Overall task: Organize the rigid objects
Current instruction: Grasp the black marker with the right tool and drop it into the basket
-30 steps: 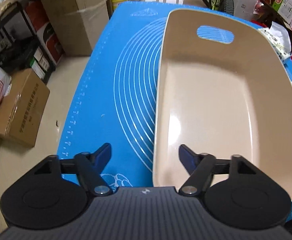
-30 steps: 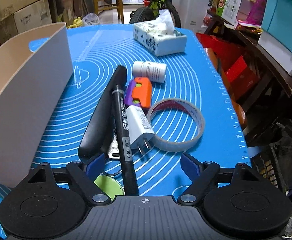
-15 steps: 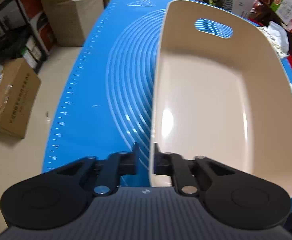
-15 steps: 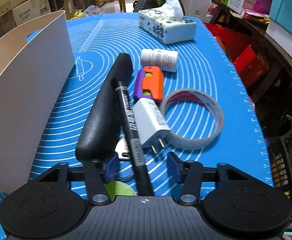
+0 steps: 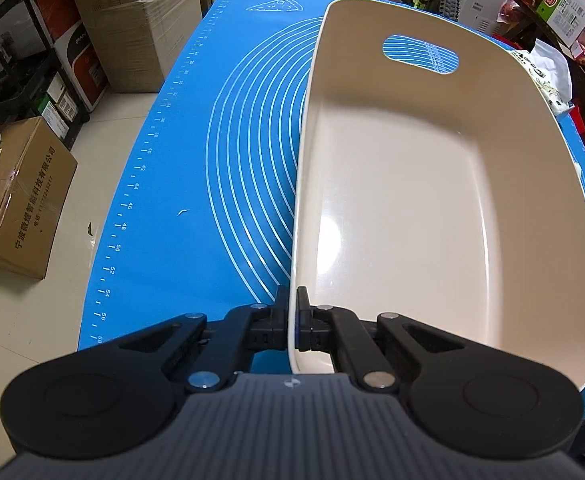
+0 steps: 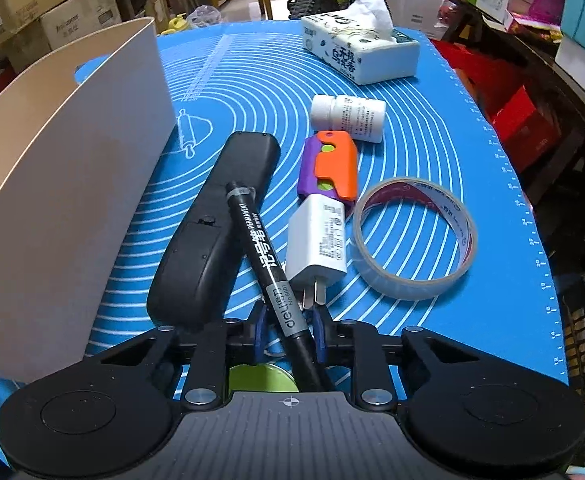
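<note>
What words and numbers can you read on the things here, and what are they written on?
"PERMANENT", "deli", "No.6881": black marker.
"48", "50", "52", "54", "56": ruler marks along the blue mat edge.
"宁波微煜智能科技有限公司": cardboard box on the floor.
Pill bottle, charger, tape roll and tissue pack: print too small or blurred.

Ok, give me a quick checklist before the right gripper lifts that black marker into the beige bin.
1. Left gripper clamped on the beige bin wall: ok.
2. Bin empty, room for the black marker: ok.
3. Marker between the right gripper jaws: ok.
4. Jaws firmly on the marker: not ok, they are closing and a gap shows.
5. Marker free to lift: cannot tell; it leans against the black remote and lies beside the white charger.
6. Green disc under the jaws kept out of the grip: cannot tell.
</note>
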Motion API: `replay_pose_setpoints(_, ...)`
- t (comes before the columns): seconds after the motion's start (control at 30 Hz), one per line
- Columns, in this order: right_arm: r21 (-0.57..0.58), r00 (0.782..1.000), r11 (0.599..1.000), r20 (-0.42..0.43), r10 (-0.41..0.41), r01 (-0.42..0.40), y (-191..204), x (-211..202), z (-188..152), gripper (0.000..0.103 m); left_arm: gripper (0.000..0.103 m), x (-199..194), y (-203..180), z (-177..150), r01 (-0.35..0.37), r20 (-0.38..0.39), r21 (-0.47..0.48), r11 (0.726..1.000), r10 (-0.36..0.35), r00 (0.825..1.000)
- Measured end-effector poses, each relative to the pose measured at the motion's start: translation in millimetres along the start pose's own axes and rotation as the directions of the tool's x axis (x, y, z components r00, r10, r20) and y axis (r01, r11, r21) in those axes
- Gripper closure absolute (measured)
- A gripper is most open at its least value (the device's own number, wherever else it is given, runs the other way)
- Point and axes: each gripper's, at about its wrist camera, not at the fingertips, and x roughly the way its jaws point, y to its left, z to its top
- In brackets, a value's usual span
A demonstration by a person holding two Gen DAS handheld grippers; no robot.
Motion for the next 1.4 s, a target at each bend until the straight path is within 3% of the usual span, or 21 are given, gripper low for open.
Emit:
replay_pose_setpoints(0.3, -0.047, 0.999, 0.999, 0.035, 0.020, -0.018, -1, -15, -1, 0.078, 0.099, -1, 0, 0, -0.006, -0.001, 0.003, 1.000, 0.006, 1.000)
replay_pose_setpoints(0.9, -0.053, 0.981, 0.997, 0.181, 0.066, -0.057, 8, -66, 21, 0.078, 0.099, -1, -3, -1, -0.016, -0.001, 0.002, 1.000, 0.016, 1.000)
replay_pose_setpoints(1.23, -0.087, 0.933, 0.992, 0.338, 0.120, -0.096, 39, -106, 55, 0.078, 0.099, -1, -3, -1, -0.018, -0.001, 0.004, 1.000, 0.018, 1.000)
replay_pose_setpoints(1.4, -0.135, 0.914, 0.979, 0.358, 0.190, -0.150, 72, -112, 66, 0.078, 0.099, -1, -5, -1, -0.023, 0.000, 0.009, 1.000, 0.023, 1.000)
